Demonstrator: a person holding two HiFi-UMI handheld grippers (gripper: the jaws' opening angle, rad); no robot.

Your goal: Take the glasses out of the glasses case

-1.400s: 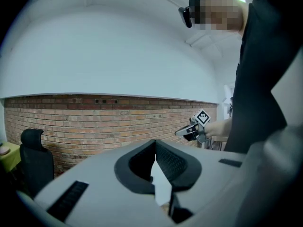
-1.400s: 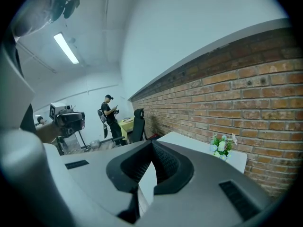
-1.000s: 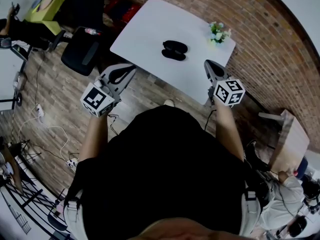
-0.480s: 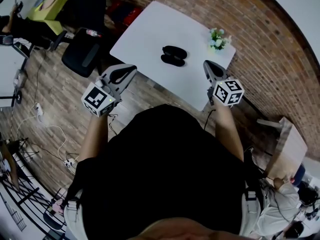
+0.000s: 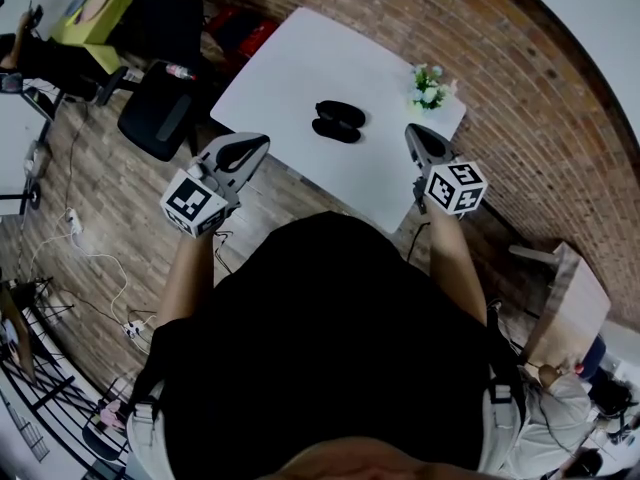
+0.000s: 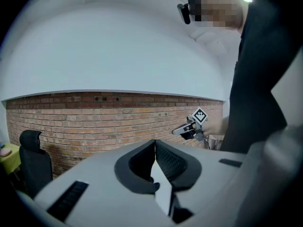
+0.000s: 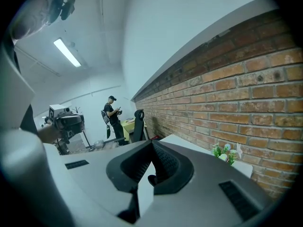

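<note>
A black glasses case (image 5: pixel 338 121) lies closed near the middle of the white table (image 5: pixel 290 58); no glasses show. My left gripper (image 5: pixel 254 141) hangs over the floor just off the table's near edge, left of the case, its jaws closed together with nothing between them. Near the table's near right corner, the right gripper (image 5: pixel 410 131) is also shut and empty. Both are well short of the case. From the left gripper view (image 6: pixel 155 143) I see the right gripper (image 6: pixel 191 126) against the brick wall. From the right gripper view (image 7: pixel 152 144) I see the left gripper (image 7: pixel 66 122).
A small pot of flowers (image 5: pixel 428 86) stands at the table's far right corner by the brick wall (image 5: pixel 520 78). A black office chair (image 5: pixel 160 118) sits left of the table, a yellow-green table (image 5: pixel 95 3) behind it. A person (image 7: pixel 112 115) stands far back.
The table and case have slid slightly down and left in the head view. Both grippers stay shut and hold nearly the same places.
</note>
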